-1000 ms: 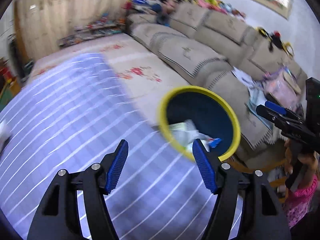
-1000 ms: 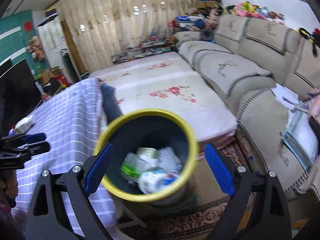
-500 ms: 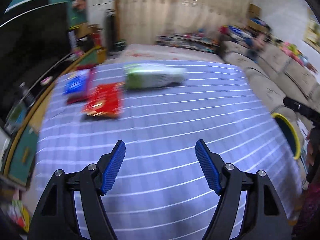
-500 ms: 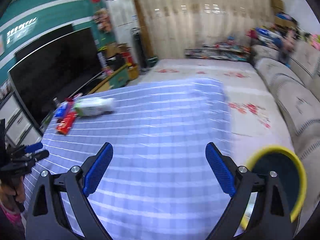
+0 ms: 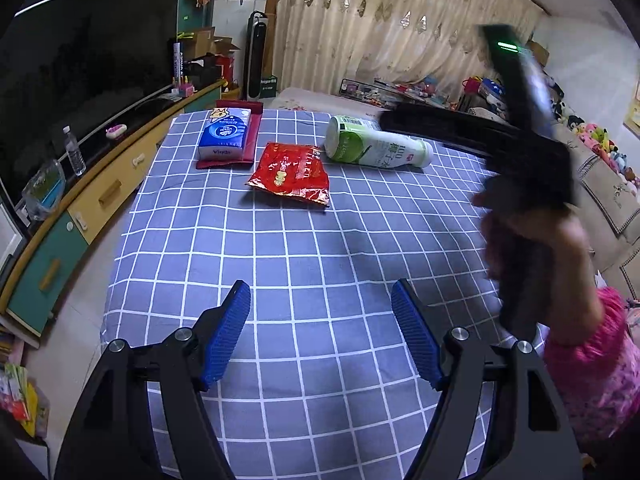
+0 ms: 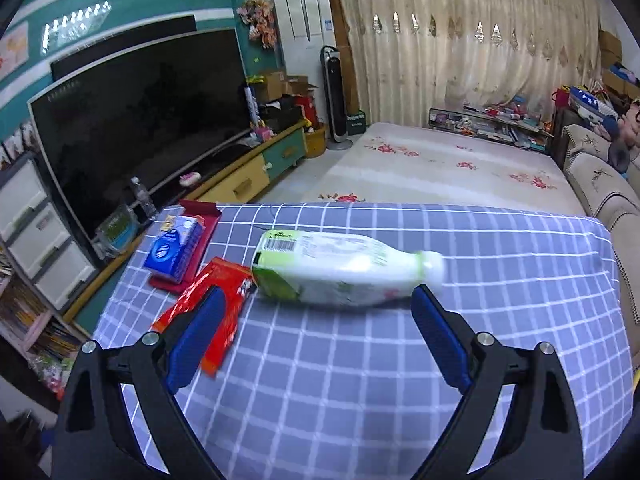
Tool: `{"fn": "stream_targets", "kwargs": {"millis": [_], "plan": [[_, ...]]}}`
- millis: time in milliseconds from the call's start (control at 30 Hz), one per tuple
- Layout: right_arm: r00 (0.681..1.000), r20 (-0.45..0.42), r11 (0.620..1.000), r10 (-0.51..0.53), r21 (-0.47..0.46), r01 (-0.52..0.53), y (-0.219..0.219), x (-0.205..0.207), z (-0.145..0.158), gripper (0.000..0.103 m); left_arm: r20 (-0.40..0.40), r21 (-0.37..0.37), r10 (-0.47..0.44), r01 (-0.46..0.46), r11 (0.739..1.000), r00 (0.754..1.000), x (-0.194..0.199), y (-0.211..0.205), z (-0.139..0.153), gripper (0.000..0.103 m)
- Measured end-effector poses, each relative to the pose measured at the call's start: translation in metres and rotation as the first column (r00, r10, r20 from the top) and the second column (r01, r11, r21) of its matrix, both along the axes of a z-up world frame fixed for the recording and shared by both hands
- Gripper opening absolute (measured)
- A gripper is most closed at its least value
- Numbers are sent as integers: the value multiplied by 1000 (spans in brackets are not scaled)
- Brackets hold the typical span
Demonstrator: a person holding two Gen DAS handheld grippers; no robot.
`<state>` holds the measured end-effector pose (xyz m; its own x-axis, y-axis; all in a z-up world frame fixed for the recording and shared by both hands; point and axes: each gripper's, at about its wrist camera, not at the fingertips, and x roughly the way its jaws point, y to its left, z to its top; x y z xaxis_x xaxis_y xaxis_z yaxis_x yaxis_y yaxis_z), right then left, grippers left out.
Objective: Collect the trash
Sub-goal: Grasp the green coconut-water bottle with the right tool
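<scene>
A green and white plastic bottle (image 6: 340, 276) lies on its side on the blue checked tablecloth (image 6: 400, 380), also in the left wrist view (image 5: 376, 146). A red snack bag (image 5: 290, 174) lies left of it, also in the right wrist view (image 6: 218, 300). My right gripper (image 6: 316, 332) is open and empty, just short of the bottle, its jaws wide on either side. My left gripper (image 5: 320, 336) is open and empty over the near part of the cloth (image 5: 300, 260). The right gripper's body shows blurred in the left wrist view (image 5: 520, 152).
A blue tissue pack (image 5: 224, 134) sits on a dark red tray (image 5: 248, 148) at the table's far left. A TV (image 6: 140, 120) and low cabinet (image 5: 100, 200) stand left. A sofa (image 6: 608, 200) is right, a floral mat (image 6: 440, 168) beyond the table.
Both grippers swung left, away from the yellow-rimmed bin, to face the table. The right gripper has come close to the bottle. Both stayed open and empty.
</scene>
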<state>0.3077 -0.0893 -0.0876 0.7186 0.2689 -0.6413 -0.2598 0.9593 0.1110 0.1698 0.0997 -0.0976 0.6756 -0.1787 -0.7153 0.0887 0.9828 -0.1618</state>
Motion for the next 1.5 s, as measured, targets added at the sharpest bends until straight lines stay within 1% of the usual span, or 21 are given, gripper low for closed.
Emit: {"fn": "stream_targets", "kwargs": {"millis": [200,300,400,533,700,867,1033,1133,1200,1233,1300,1367,1433,1500], "plan": [[1000,5,998,-29,-60,29,40,29,-10,89,-8,-4,-16,16,1000,1000,-2,-1,-2,73],[998,23,990,-60,-124,62,57,44,-15,89,-8,-6,-21,21,1000,1000,-3,-4,0,73],[996,21,983,-84,-161,87,60,53,-20,89,1,-4,-32,32,999,999,-5,-7,3,73],[994,3,977,-107,-187,106,52,57,-25,89,5,3,-40,40,999,999,-4,-12,6,73],[991,-20,975,-132,-184,126,25,56,-29,89,13,4,-56,56,998,998,-8,-21,11,73],[987,-25,969,-157,-196,149,-17,40,-32,90,14,7,-77,77,997,997,-8,-30,13,73],[973,-25,953,-230,-211,220,-84,24,-32,91,21,11,-108,108,994,994,-7,-44,16,74],[954,-46,935,-296,-215,280,-132,18,-33,91,21,18,-124,124,992,992,-5,-52,17,74],[945,-54,931,-323,-195,307,-152,14,-34,91,23,21,-133,133,991,991,-4,-57,17,74],[942,-63,934,-329,-167,315,-160,11,-32,91,23,21,-136,135,991,990,-3,-58,17,74],[942,-71,941,-327,-112,318,-165,7,-28,91,22,19,-141,141,990,990,-2,-62,17,74],[947,-83,950,-311,-56,307,-159,7,-26,91,20,20,-145,145,989,989,0,-65,16,75],[945,-91,950,-313,-34,312,-152,10,-27,91,14,23,-152,152,988,988,1,-68,15,75],[936,-96,940,-339,-15,340,-142,21,-30,91,16,29,-160,160,987,987,-1,-69,16,75]]}}
